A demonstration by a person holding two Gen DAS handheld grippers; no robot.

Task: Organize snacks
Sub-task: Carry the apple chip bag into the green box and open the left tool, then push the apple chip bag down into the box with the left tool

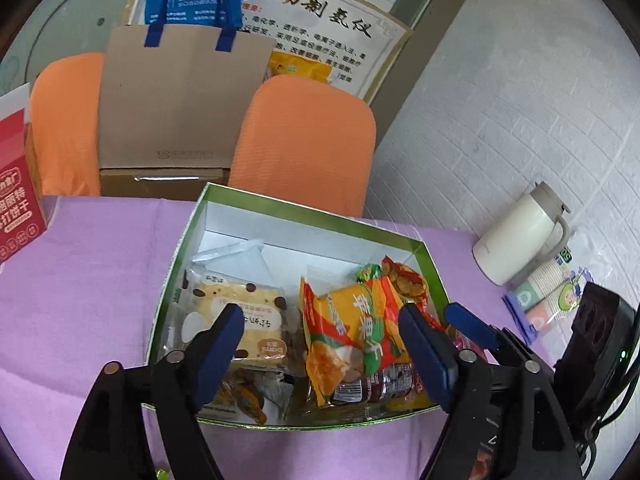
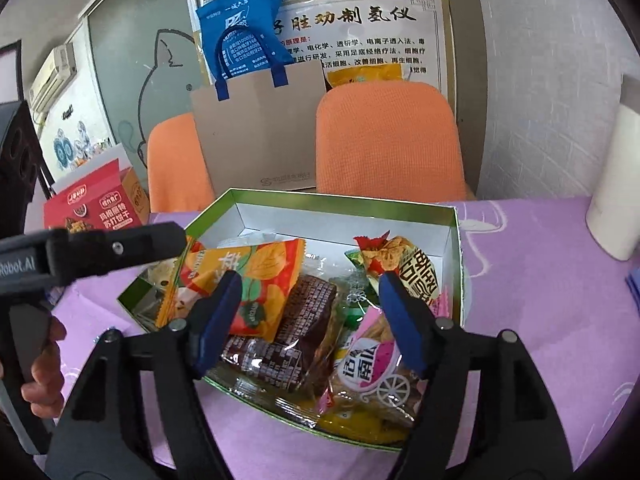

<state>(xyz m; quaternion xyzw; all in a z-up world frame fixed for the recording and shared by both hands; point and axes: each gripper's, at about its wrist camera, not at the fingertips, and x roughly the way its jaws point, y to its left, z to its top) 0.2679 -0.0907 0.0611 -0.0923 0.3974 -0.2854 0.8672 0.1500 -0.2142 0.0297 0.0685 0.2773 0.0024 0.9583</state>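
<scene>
A green-rimmed box (image 1: 304, 212) (image 2: 456, 240) with a white inside sits on the purple tablecloth and holds several snack packets. In it lie a clear-wrapped cake slice (image 1: 240, 312), an orange chip bag (image 1: 352, 320) (image 2: 248, 276), a dark brown packet (image 2: 304, 320), a pink-labelled packet (image 2: 376, 364) and a red and yellow packet (image 1: 404, 276) (image 2: 404, 260). My left gripper (image 1: 324, 356) hovers open over the box's near part, pads apart above the cake and the chip bag. My right gripper (image 2: 310, 320) is open too, over the brown and pink packets, holding nothing.
A red biscuit carton (image 1: 18, 200) (image 2: 96, 204) stands at the table's left. A cream jug (image 1: 520, 236) and small flat packets (image 1: 556, 292) lie at the right by the white wall. Two orange chair backs (image 1: 308, 140) and a brown paper bag (image 1: 180, 104) stand behind.
</scene>
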